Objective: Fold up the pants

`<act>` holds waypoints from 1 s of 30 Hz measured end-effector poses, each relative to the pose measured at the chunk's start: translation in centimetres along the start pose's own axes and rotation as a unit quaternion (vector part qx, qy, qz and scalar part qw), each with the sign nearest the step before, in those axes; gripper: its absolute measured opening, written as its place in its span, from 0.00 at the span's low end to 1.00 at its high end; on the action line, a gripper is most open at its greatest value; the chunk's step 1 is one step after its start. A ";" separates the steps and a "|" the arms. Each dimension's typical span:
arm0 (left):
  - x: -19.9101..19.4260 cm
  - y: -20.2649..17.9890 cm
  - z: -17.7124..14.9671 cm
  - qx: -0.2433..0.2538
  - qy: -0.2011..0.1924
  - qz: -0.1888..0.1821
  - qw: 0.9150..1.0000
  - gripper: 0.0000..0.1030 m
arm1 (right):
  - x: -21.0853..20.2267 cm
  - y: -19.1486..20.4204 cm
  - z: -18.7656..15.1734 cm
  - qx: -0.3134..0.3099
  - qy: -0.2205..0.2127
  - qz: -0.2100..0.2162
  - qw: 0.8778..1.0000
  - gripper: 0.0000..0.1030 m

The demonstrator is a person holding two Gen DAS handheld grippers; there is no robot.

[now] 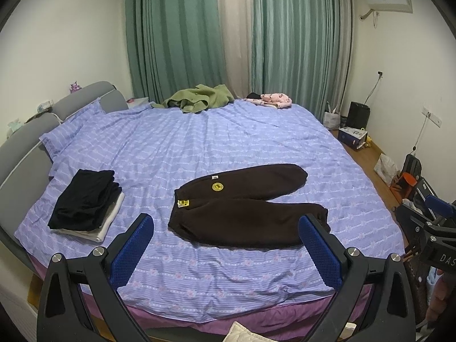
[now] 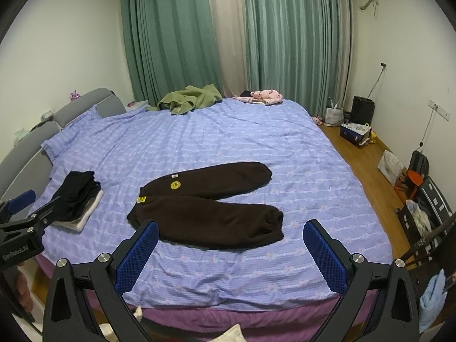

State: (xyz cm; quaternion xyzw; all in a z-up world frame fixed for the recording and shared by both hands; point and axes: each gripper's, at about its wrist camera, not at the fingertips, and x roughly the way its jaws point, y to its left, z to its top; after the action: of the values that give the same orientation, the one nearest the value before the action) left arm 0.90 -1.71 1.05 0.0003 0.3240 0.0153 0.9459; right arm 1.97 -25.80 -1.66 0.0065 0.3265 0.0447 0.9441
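Left wrist view shows us the dark brown pants (image 1: 245, 208) lying flat on the bed (image 1: 228, 279), near its front edge, waistband toward the headboard side and both legs running toward the foot side, spread in a narrow V. We hold the left gripper (image 1: 228, 253) above the front edge with its jaws released, wide apart, nothing between the blue pads. In the right wrist view the right gripper (image 2: 232, 256) hangs likewise, jaws spread and empty, just short of the nearer pant leg. A folded stack of clothes (image 1: 88, 202) (black on top, white beneath) sits by the front corner at the headboard side. Along the far edge lie a crumpled green garment (image 1: 199, 98) and a pink one (image 1: 270, 99).
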 end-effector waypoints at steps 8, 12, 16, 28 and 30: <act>0.1 -0.1 0.1 0.000 0.000 0.001 1.000 1.00 | 0.2 -0.3 0.2 0.001 -0.001 0.002 1.000 1.00; 0.3 -0.1 0.3 0.000 -0.001 0.002 1.000 1.00 | 0.4 -0.6 0.4 0.003 -0.001 0.005 1.000 1.00; 0.5 -0.3 0.5 0.000 -0.001 0.003 1.000 1.00 | 0.5 -0.7 0.4 0.002 -0.001 0.006 1.000 1.00; 1.9 -1.5 1.3 0.003 0.002 0.003 1.000 1.00 | 1.1 -1.0 0.6 0.003 0.000 0.008 1.000 1.00; 2.1 -1.8 1.1 0.004 0.002 0.002 1.000 1.00 | 1.2 -1.0 0.5 0.004 0.002 0.008 1.000 1.00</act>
State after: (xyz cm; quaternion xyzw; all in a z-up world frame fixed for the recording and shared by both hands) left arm 3.29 -3.39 0.61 0.0042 0.3262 0.0157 0.9452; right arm 3.29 -26.67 -2.03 0.0124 0.3281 0.0508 0.9432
